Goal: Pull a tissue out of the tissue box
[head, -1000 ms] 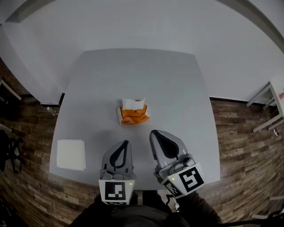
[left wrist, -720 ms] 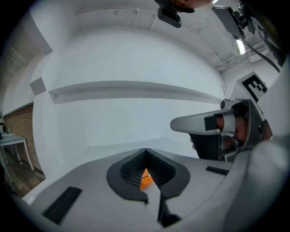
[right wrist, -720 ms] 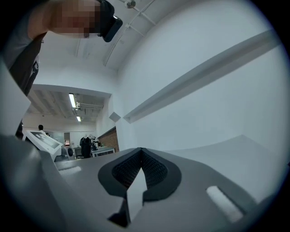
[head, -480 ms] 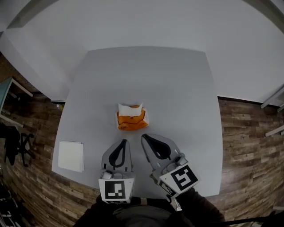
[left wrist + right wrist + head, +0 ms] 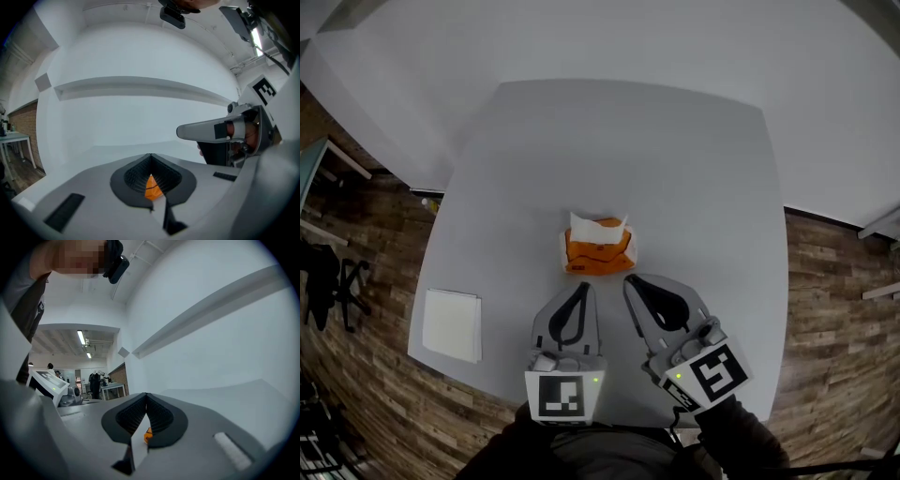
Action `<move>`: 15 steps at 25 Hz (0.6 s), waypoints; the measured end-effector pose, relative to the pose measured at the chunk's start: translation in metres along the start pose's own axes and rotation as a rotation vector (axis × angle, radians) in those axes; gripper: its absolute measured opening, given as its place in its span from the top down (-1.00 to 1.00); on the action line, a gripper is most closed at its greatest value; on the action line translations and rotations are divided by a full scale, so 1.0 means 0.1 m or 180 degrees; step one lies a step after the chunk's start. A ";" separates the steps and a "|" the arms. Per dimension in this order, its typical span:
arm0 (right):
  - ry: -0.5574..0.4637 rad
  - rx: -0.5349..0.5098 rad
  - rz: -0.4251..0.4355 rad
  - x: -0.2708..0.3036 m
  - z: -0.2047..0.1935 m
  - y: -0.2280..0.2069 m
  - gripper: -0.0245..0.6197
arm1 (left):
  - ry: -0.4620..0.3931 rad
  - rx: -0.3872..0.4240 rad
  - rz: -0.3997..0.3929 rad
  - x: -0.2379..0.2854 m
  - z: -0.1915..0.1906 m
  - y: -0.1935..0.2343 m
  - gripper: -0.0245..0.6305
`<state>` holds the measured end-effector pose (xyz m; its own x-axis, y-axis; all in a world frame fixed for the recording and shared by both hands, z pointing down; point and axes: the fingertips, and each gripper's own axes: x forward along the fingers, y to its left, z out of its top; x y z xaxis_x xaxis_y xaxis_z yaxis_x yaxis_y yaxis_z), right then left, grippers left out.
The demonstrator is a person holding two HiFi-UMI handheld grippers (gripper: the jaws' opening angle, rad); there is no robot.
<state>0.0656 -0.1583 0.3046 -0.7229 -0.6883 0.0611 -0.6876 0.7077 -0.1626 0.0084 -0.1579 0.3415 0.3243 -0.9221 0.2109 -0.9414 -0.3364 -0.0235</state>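
An orange tissue pack [image 5: 598, 251] lies mid-table with a white tissue [image 5: 598, 225] standing out of its far end. Both grippers hover just short of its near side, pointing at it. My left gripper [image 5: 582, 286] is shut and empty, near the pack's left corner. Close to the right corner is my right gripper [image 5: 630, 279], also shut with nothing in it. In the left gripper view the pack [image 5: 152, 187] shows as an orange patch behind the closed tips [image 5: 150, 155]. The right gripper view gives only a sliver of orange [image 5: 148, 434] below its tips [image 5: 146, 394].
A flat white stack of sheets [image 5: 452, 323] lies at the front left corner of the grey table [image 5: 694, 187]. White walls stand behind the table, and wood floor runs along both sides. The right gripper's body [image 5: 220, 131] fills the right of the left gripper view.
Both grippers have moved forward and a little down, closing the gap to the near side of the pack. Their jaws have stayed shut.
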 end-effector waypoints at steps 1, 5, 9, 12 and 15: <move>0.0036 -0.0051 0.0008 0.05 -0.02 -0.01 0.91 | -0.0012 -0.0033 -0.0034 0.04 -0.02 0.01 0.93; 0.0093 -0.0117 0.0108 0.33 0.00 -0.04 0.73 | 0.0057 -0.0092 -0.0165 0.16 -0.09 0.11 0.93; 0.0253 -0.0207 0.0099 0.62 -0.07 -0.15 0.61 | 0.0063 -0.0016 -0.0327 0.29 -0.12 0.17 0.93; 0.0405 -0.0437 0.0174 0.83 -0.14 -0.18 0.59 | 0.0101 -0.0066 -0.0364 0.40 -0.16 0.25 0.93; 0.0558 -0.0584 0.0260 1.00 -0.24 -0.23 0.58 | 0.0154 -0.0120 -0.0388 0.50 -0.23 0.35 0.93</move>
<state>0.0070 -0.2397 0.3377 -0.7664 -0.6008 0.2272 -0.6158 0.7879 0.0062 -0.0101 -0.2111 0.3741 0.4324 -0.8643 0.2568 -0.8984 -0.4371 0.0416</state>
